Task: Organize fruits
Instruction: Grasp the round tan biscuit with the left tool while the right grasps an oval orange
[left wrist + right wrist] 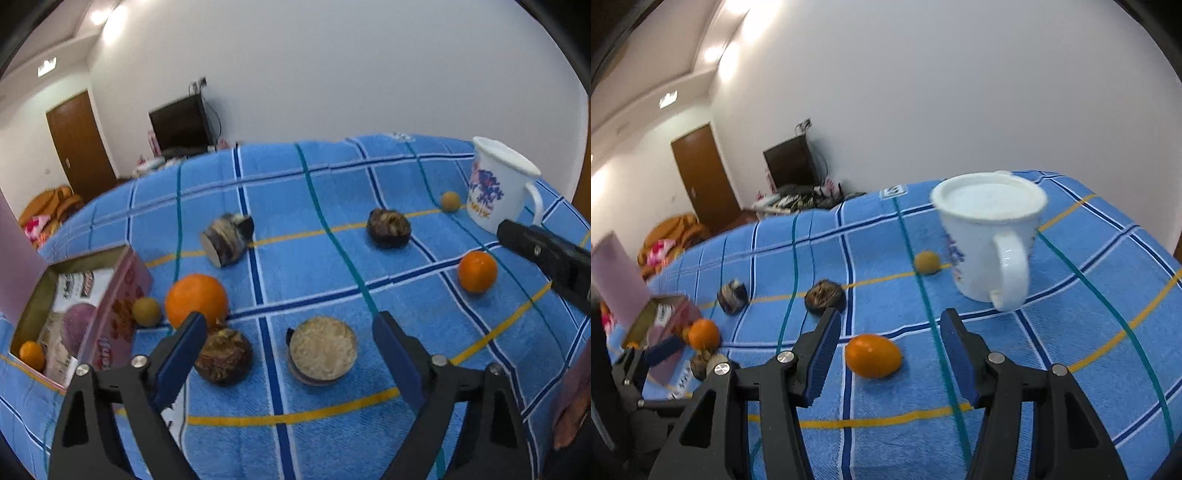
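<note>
Both tongs gape wide and empty: the right gripper (890,354) frames a small orange (873,356) ahead for pickup; the left gripper (290,345) hovers over a round lidded tin (322,350).

mug (495,184) print: blue and orange lettering, unreadable
box (110,314) side: red lettering, blurred, unreadable
cloth tag (897,191): illegible

Left claw (288,332) spread wide, empty, angled downward, right claw (890,339) likewise wide, empty
</note>
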`<state>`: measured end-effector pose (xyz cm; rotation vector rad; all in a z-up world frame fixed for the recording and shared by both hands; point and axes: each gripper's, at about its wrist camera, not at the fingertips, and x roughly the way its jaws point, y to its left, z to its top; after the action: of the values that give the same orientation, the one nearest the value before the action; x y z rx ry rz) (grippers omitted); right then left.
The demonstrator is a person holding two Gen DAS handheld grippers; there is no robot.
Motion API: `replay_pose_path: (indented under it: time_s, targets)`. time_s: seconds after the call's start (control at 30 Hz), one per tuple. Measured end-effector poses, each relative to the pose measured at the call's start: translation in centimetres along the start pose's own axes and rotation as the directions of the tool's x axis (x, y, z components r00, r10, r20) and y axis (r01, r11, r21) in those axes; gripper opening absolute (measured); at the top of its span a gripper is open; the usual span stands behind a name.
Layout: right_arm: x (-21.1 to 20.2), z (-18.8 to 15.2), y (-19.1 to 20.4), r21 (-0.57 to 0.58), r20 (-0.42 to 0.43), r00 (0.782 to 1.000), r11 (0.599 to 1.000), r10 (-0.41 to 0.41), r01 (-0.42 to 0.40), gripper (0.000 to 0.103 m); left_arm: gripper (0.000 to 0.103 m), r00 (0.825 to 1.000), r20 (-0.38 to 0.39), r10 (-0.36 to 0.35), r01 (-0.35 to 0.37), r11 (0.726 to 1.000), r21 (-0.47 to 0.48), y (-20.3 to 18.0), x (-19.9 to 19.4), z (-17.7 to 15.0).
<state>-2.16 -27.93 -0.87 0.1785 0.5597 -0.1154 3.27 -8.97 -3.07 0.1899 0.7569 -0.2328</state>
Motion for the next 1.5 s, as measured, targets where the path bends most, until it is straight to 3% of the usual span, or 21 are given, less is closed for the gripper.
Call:
replay_pose_path:
  time_s: [0.1,0.4,0.57,0.73,0.87,1.0,1.13,1.23,1.37,1.5]
  targets:
    - [1.1,-0.1,0.7,-0.032,-0.036,0.999,0.999,-0.007,0.006,0.058,0.089,0.999,-0.038,-0.008,0.007,1.000,-0.022,0.2,0.7,0.0]
    - [4.1,-0.8,2.2,-0.119,-0.146,0.987,0.991,-0.070,0.053,0.058,0.074,0.999,-0.021,0.028,-0.028,1.000,0.011,-0.7,0.5,0.1]
    - [5.2,-0.9,2.3,-0.127,-0.195,0.978,0.990,-0.079,0.054,0.058,0.067,0.999,-0.012,0.051,-0.051,0.997,0.062,-1.6,0.5,0.1]
    - [6.3,-1.1,2.1,-0.117,-0.254,0.965,0.992,-0.073,0.044,0.055,0.053,0.998,-0.009,0.059,-0.057,0.990,0.128,-3.0,0.6,0.2]
    - [6.4,-1.2,2.8,-0.152,-0.257,0.962,0.987,-0.089,0.051,0.051,0.049,0.998,-0.033,0.051,-0.045,0.986,0.159,-3.5,1.0,0.3]
    - [6.2,-1.3,2.8,-0.152,-0.255,0.963,0.987,-0.089,0.051,0.046,0.049,0.994,-0.106,-0.029,0.037,0.996,0.080,-1.9,2.2,0.4]
    - [6.1,-1.3,2.8,-0.148,-0.253,0.964,0.988,-0.087,0.050,0.045,0.048,0.991,-0.114,-0.073,0.077,0.996,0.034,-1.0,2.3,0.6]
    - [5.8,-1.3,2.4,-0.124,-0.237,0.969,0.992,-0.067,0.038,0.045,0.040,0.991,-0.107,-0.084,0.090,0.995,0.047,-1.1,2.1,0.6]
    - [4.1,-1.1,1.8,-0.085,-0.167,0.986,0.996,-0.028,0.014,0.045,0.040,0.990,-0.081,-0.114,0.119,0.991,0.058,-1.4,1.4,0.2]
    - [2.8,-1.0,1.8,-0.055,-0.100,0.995,0.998,-0.008,0.002,0.045,0.040,0.991,0.008,-0.131,0.130,0.991,0.043,-0.9,-0.4,0.3]
